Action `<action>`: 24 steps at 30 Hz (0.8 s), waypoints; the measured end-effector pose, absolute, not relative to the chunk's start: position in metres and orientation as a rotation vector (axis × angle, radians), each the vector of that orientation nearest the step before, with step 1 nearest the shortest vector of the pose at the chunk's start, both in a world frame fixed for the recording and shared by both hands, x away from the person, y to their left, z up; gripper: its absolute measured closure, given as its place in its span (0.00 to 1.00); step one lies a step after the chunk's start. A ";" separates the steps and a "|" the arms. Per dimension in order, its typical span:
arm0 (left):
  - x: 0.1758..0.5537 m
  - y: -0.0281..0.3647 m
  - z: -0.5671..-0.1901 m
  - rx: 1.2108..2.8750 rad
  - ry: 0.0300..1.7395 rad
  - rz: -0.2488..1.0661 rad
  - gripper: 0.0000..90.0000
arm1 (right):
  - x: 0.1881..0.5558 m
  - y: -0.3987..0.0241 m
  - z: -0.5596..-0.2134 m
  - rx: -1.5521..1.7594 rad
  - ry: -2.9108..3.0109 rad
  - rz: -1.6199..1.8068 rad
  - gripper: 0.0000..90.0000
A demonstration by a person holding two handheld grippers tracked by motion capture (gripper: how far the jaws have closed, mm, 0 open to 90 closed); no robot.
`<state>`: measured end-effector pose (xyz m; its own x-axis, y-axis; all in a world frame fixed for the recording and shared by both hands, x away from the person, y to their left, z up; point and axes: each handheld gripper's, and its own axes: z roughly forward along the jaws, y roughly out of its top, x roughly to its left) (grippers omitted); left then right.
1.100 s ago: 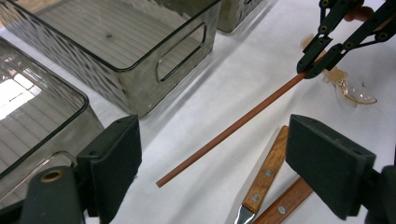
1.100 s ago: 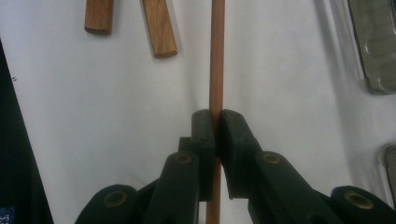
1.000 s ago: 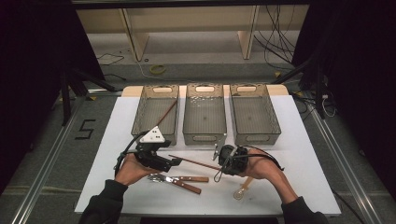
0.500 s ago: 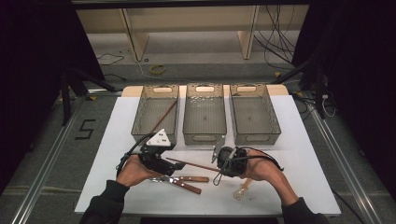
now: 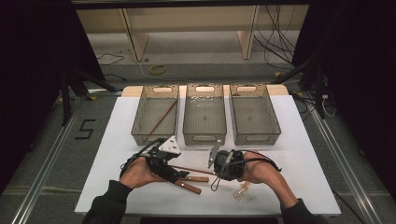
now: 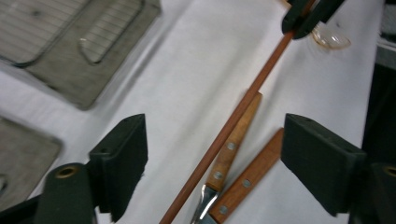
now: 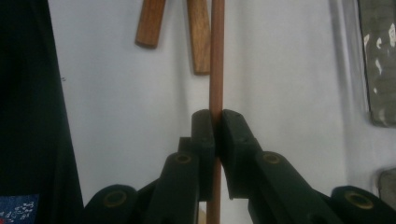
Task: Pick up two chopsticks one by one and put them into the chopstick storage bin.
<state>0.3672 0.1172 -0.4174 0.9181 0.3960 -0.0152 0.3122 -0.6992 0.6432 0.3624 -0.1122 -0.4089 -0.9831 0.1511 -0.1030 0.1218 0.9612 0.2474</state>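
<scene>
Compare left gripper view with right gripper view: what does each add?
Left gripper view: the left gripper, open, its jaws just closing with the stick between them, untouched, and a clear spoon.
Right gripper view: the right gripper up close, shut on the stick.
Both: stick, two wooden handles, a basket, white table.

The left gripper (image 5: 173, 176) has slid right along the near table edge toward the right gripper (image 5: 215, 164), its jaws just closing slightly yet still wide around the wooden stick (image 6: 224, 135), pads clear of it.
</scene>
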 end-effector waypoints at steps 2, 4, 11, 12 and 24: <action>0.366 0.113 -0.420 2.422 0.484 0.152 0.28 | 0.360 -0.111 -0.408 0.195 2.991 0.365 0.94; 0.365 0.110 -0.422 2.461 0.452 0.149 0.29 | 0.358 -0.109 -0.408 0.189 2.995 0.362 0.94; 0.359 0.103 -0.426 2.527 0.346 0.155 0.44 | 0.350 -0.103 -0.405 0.140 3.005 0.354 0.94; 0.358 0.102 -0.427 2.536 0.340 0.147 0.45 | 0.350 -0.102 -0.405 0.117 3.000 0.350 0.94; 0.355 0.100 -0.430 2.568 0.284 0.077 0.73 | 0.343 -0.098 -0.403 0.074 3.004 0.368 0.94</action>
